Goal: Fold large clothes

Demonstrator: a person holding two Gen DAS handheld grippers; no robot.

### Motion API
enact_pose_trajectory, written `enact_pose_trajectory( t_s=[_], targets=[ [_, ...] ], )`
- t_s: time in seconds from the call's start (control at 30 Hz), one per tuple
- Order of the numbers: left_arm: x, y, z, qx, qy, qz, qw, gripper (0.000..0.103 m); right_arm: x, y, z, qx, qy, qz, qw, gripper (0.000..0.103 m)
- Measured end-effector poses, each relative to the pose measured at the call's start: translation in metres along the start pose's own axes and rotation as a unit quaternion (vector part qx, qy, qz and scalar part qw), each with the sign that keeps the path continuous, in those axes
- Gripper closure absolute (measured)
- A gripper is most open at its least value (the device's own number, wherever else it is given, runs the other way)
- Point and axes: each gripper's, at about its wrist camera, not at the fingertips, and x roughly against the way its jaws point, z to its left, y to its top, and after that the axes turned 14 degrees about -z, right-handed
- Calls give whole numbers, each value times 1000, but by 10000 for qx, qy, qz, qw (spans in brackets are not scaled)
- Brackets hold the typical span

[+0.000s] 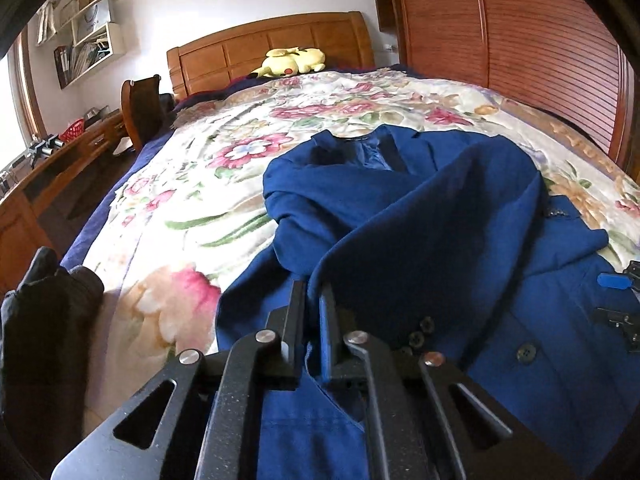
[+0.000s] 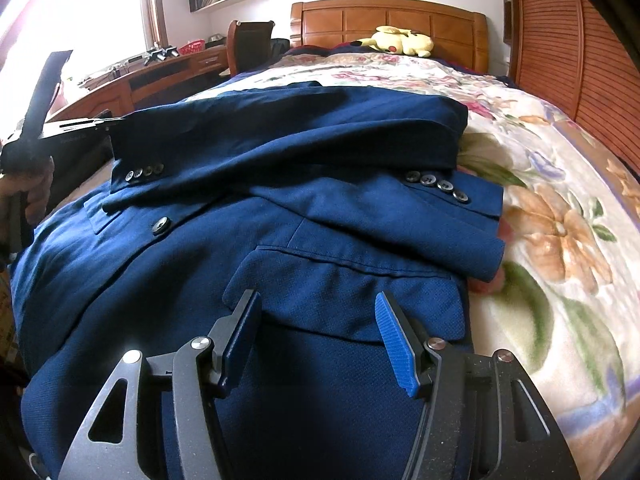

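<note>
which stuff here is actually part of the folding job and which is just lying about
Part of the job:
- blue jacket, sleeves folded across it
- left gripper, shut on a fold of the jacket
- right gripper, open above the jacket

Just lying about:
- yellow plush toy
- red basket
- dark garment
- floral bedspread

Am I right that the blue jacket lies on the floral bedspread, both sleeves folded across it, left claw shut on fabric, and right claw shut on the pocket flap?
Not quite: the right claw is open, its pads spread apart over the pocket flap, as the right wrist view shows. The rest holds: the blue jacket lies on the floral bedspread with both sleeves folded across, and the left claw is shut on fabric.
</note>
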Motion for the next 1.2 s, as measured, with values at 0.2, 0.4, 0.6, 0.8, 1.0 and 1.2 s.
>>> enact_pose_trajectory(
  t_s=[0.2,0.4,0.6,0.8,1.0,1.2],
  targets=[
    [24,-7,-2,75,-73,-215,9997,74,0,0,1,29,-23,5,10000,42],
    [48,-11,0,227,-194,-333,9990,59,1,0,2,64,-48,5,10000,42],
    [68,-22,7,407,-264,-408,9980,22,1,0,2,70,-51,5,10000,42],
    [90,-40,18,533,-60,-443,9976,22,2,0,2,72,-61,15,10000,42],
    [113,-65,40,615,148,-429,9971,22,2,-1,2,77,-72,15,9999,42],
    [122,-89,65,781,347,-321,9958,22,3,-1,3,112,-115,23,9999,42]
  ],
)
